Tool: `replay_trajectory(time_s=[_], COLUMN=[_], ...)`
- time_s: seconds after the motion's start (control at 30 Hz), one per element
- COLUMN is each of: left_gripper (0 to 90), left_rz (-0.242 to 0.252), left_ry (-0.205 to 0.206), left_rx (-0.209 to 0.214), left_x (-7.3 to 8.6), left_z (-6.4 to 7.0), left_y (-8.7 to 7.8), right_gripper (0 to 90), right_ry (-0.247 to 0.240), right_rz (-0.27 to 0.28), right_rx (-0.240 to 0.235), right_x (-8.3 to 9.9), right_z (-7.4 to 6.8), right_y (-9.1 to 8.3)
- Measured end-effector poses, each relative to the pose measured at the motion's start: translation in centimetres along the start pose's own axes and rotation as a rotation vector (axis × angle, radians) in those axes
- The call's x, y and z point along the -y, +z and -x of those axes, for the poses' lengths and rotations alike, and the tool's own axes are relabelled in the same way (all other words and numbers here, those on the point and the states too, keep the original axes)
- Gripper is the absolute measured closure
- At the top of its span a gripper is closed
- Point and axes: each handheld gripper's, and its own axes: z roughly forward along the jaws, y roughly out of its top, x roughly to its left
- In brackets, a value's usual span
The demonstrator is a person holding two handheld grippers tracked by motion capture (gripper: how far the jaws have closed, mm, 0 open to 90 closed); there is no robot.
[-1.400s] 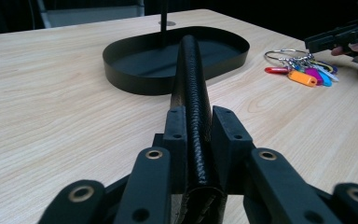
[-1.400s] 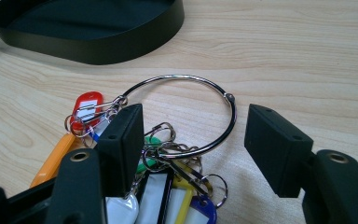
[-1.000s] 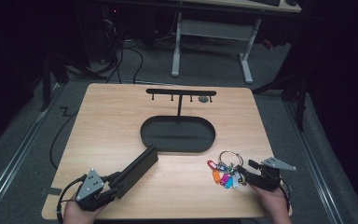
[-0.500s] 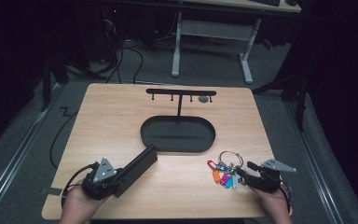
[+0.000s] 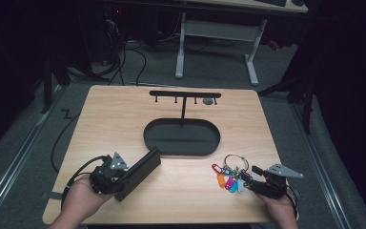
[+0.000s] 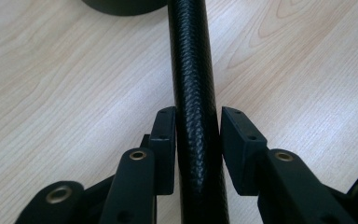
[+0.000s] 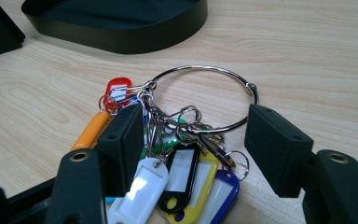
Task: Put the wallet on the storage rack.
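A long black textured case lies at an angle on the wooden table, front left. My left gripper holds its near end. In the left gripper view the case runs up between the jaws, and the left gripper is shut on it. A bunch of coloured key tags on a large silver ring lies front right. My right gripper is open beside it. In the right gripper view the ring and tags lie between the spread jaws of the right gripper.
A black stand with an oval base sits mid-table, its T-bar carrying small hooks. The base's edge lies just beyond the keys. Bare wood stretches between the two grippers. A grey desk frame stands on the floor beyond.
My left hand and gripper have moved forward and a little right along the case, which stays about where it was. The right gripper and keys have hardly moved.
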Motion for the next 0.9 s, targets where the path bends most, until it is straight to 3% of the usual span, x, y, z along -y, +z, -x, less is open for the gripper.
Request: replay_trajectory(time_s=[0.3, 0.4, 0.57, 0.9], left_gripper=[70.6, 72.4, 74.1, 75.0], left_rz=[-0.087, -0.083, -0.084, -0.055], left_ry=[-0.004, 0.062, 0.066, 0.155], left_rx=[0.007, -0.015, -0.012, -0.071], left_x=[-1.1, -1.1, -1.1, -1.4], left_z=[-0.5, -0.5, -0.6, 0.2], left_y=[0.3, 0.4, 0.3, -0.4], right_gripper=[37.9, 37.9, 37.9, 38.2], right_ry=[0.003, -0.002, -0.006, 0.02], right_rz=[-0.016, -0.024, -0.013, 0.01], right_rx=[-0.011, -0.016, -0.02, -0.011], right_x=[-0.4, -0.4, -0.4, -0.3], right_z=[-0.4, -0.6, -0.5, 0.3], right_y=[1.0, 1.1, 0.8, 0.1])
